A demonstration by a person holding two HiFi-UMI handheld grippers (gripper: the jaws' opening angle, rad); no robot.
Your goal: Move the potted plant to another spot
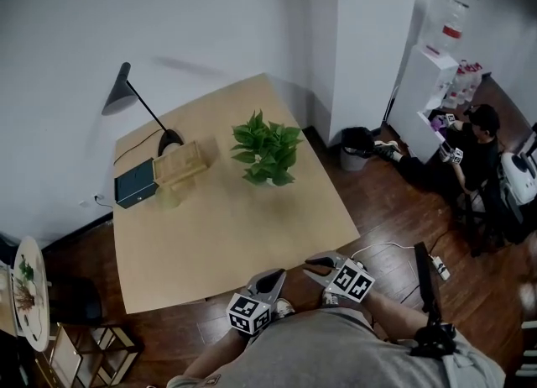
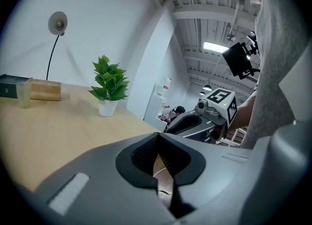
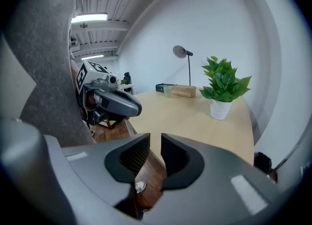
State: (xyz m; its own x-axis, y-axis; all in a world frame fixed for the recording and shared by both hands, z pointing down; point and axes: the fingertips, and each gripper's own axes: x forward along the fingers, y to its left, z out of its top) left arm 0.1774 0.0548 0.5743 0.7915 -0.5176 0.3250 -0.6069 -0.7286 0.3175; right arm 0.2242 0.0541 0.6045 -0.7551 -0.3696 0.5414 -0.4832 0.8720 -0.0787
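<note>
Currently, left gripper (image 2: 157, 163): jaws shut pad to pad, nothing between them; only floor shows past the tips. Right gripper (image 3: 155, 156): jaws a narrow slit apart, nothing in the slit, wooden floor below. The head view puts both close against the person's body at the near edge of the table (image 1: 226, 235), tips aimed across it, neither one over the top.

Potted plant (image 1: 267, 149) stands upright on the table's far half, towards the right edge and the wall, well apart from both grippers. White pot (image 3: 220, 108), with a leafy green crown spreading wider than the pot. To its left, grouped near the wall: a wooden box (image 1: 179, 162), a dark box (image 1: 135, 182), a clear cup (image 2: 23, 95) and a black lamp (image 1: 134, 97). Bare tabletop lies between plant and person.

Stage: cannot be settled. Plant down and grippers empty fits a reach yet to come, and equally a plant already set at its new spot.

Judgement on handling, whichever applies:
- Neither opening as it stands would admit the pot.
- Any grip wants jaws much wider, taken on the pot wall below the leaves, not on stems.
- The plant looks light and top-heavy, so it should be kept upright and carried level.
- The box cluster to the left is the thing to steer clear of; the near tabletop offers room
</note>
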